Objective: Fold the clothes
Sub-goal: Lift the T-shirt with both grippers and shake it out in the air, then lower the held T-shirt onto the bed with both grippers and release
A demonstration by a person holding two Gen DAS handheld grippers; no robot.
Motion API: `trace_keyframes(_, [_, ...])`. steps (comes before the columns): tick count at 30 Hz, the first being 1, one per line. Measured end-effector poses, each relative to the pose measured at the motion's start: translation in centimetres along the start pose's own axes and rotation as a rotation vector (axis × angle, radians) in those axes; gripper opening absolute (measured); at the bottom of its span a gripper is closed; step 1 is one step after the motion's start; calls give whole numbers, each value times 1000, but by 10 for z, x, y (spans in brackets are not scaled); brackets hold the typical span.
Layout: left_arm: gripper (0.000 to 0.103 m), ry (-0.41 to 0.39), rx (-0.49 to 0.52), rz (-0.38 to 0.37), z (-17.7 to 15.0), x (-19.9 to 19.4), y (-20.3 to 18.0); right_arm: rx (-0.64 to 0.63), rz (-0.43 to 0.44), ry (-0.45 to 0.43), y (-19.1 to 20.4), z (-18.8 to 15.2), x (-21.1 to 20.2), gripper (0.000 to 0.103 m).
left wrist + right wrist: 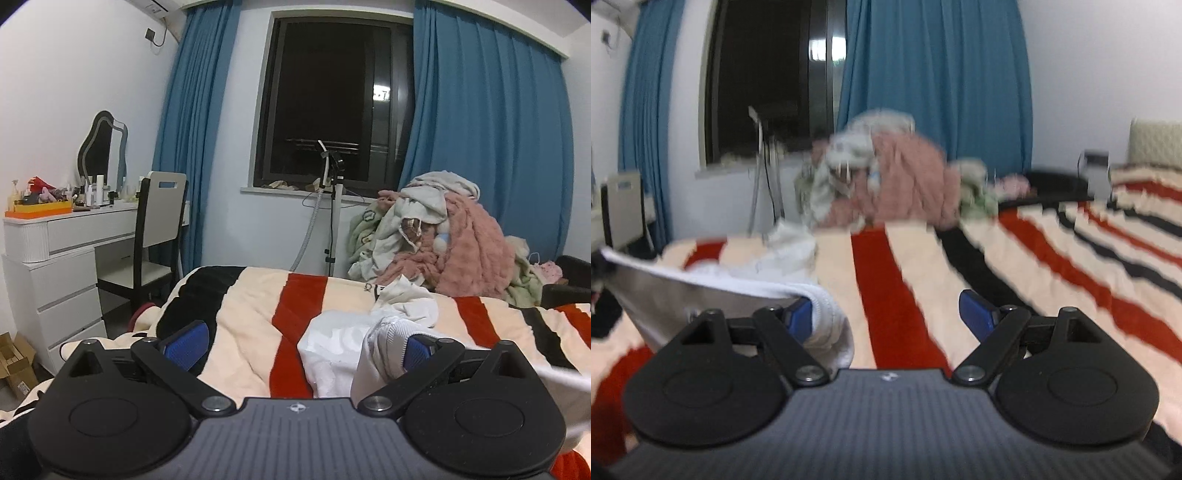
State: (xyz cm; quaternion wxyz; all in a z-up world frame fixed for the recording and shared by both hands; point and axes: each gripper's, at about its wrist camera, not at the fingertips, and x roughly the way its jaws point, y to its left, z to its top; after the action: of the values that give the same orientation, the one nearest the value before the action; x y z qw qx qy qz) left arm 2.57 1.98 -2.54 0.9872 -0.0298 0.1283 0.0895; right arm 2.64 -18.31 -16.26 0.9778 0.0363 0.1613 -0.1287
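Count: one white garment [340, 350], one pile [443, 236] of unfolded clothes, one striped blanket [251, 325], two curtains [192, 122], one window [332, 99], one dresser [62, 258], one chair [159, 229], one mirror [101, 147], one stand [334, 206].

The garment lies at lower centre of the left wrist view, on the blanket, below and left of the pile, which sits at centre right against the right curtain. A second white piece [406, 302] lies just above it; whether it is part of the same garment cannot be told.

Left gripper [301, 347]: jaws spread wide. The left finger [188, 341] is bare, over the blanket. A white hem is draped over the right finger [417, 350] and touches it; nothing is pinched between the two.

Right gripper [890, 314]: jaws likewise wide apart. A ribbed white hem [827, 317] wraps the left finger [799, 317], and its edge runs off to the left border of the frame. The right finger [977, 314] is bare, above the blanket [908, 280]. This view is blurred, so the fabric's contact is likely but not certain.
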Motion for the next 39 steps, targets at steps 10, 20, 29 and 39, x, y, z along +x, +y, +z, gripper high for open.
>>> trace_keyframes(10, [103,142,-1,177,-24,13,0,46,-97,-113,1,8,16,83])
trace_keyframes(20, [103,-186,-69,145,126,-60,24,40,31,-378,0,164,-64,83])
trace_keyframes(29, [103,-507,-87,27,324,-192,30,97,117,-574,-28,348,-191,83])
trace_keyframes(39, [103,-699,-81,-107,430,-304,22,46,114,-742,-65,447,-286,84])
